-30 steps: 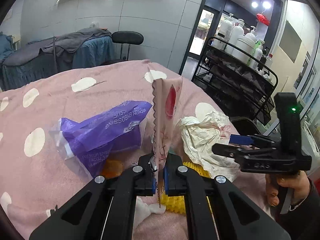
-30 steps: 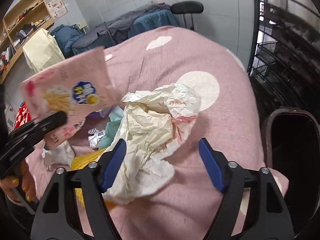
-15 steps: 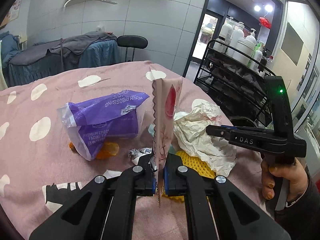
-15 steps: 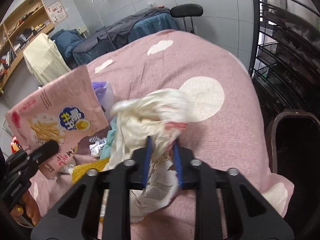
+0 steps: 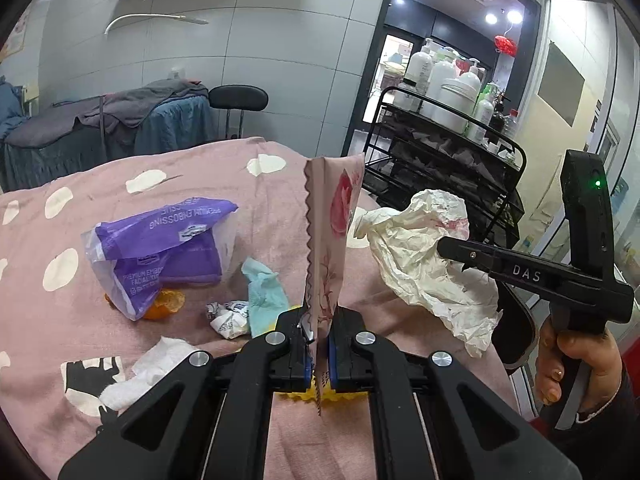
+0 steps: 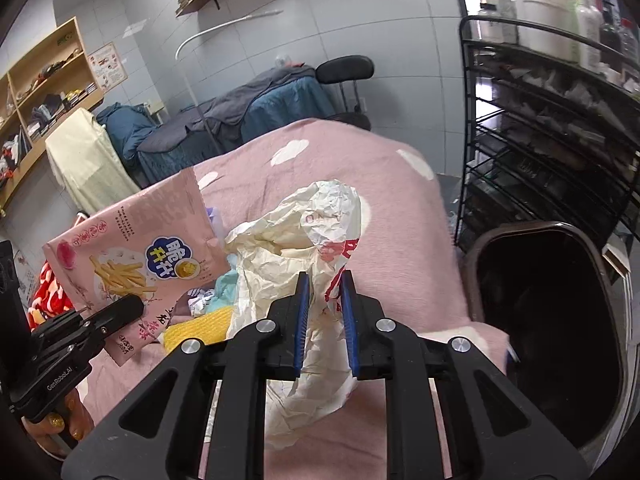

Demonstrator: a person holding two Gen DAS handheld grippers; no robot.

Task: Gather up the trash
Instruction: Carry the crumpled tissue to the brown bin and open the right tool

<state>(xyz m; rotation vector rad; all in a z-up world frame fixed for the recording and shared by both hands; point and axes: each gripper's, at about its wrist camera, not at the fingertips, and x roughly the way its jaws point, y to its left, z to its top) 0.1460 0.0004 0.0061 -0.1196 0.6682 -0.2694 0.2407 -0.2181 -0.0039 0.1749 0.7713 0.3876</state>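
My left gripper (image 5: pixel 318 344) is shut on a pink snack bag (image 5: pixel 330 232), held upright above the pink bed; the bag also shows in the right wrist view (image 6: pixel 136 256). My right gripper (image 6: pixel 324 312) is shut on a crumpled cream paper wrapper (image 6: pixel 296 240), lifted off the bed; it also shows in the left wrist view (image 5: pixel 420 256). On the bed lie a purple tissue pack (image 5: pixel 160 248), a teal scrap (image 5: pixel 262 292), a small crumpled wrapper (image 5: pixel 228 318), white tissue (image 5: pixel 148 372), an orange peel (image 5: pixel 168 304) and a yellow piece (image 6: pixel 200 326).
A dark trash bin (image 6: pixel 552 320) stands open at the bed's right edge. A black wire shelf rack (image 5: pixel 444 168) with bottles stands behind it. A second bed with grey cover (image 5: pixel 120 120) and a stool (image 5: pixel 238 100) are at the back.
My right gripper closed on the cream paper wrapper and lifted it off the bed toward the right. My left gripper rose with the snack bag still held.
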